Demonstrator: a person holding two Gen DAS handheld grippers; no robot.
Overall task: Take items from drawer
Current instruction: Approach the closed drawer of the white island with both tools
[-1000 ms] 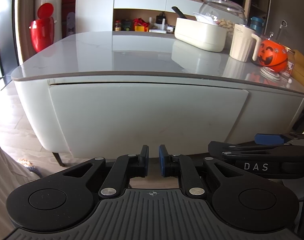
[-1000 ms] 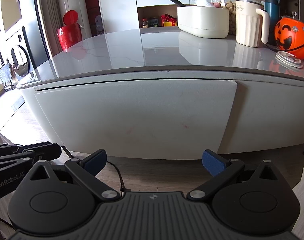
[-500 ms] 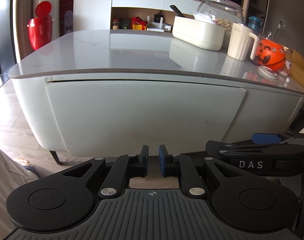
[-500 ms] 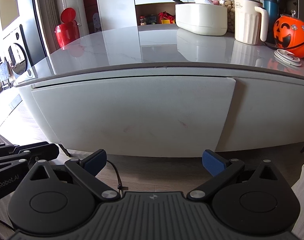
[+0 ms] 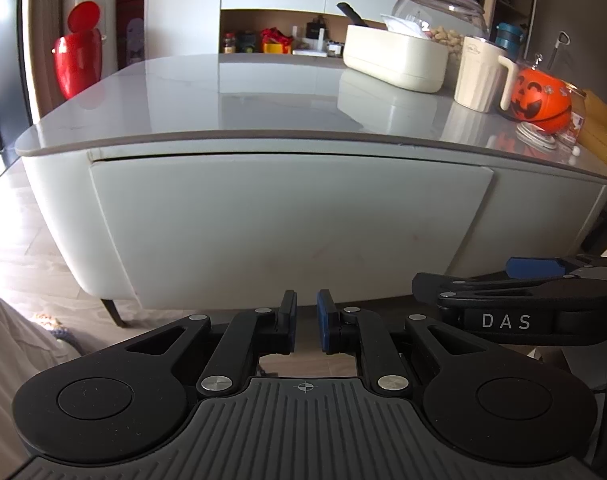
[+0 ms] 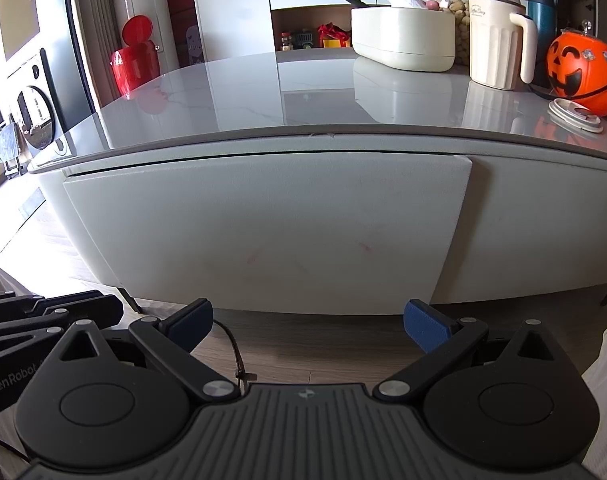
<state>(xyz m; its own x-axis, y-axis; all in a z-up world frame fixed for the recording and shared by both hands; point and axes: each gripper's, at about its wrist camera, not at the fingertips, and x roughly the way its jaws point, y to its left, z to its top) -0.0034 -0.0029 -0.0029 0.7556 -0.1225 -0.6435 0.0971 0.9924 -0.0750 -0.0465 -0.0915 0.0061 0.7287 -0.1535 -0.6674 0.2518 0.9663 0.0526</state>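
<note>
Two grippers are facing the closed, plain white drawer front (image 6: 263,232) ahead, left jaws nearly together and empty, right jaws spread.

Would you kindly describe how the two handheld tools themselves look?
Both tools, left and right, are matte black with round pivot discs, silver rivets, ribbed grey bases and blue pads. White lettering marks the right one's side; a thin black cable trails beside it.

I am in a home's living and dining space, facing a glossy grey-topped white table (image 6: 263,92) that carries an orange plastic pumpkin bucket (image 6: 583,72), a cream ribbed jug (image 6: 495,40) and a glass jar of peanuts (image 5: 439,16), with a red pedal bin (image 6: 135,60) and toy-filled wooden shelves (image 5: 271,36) behind.
</note>
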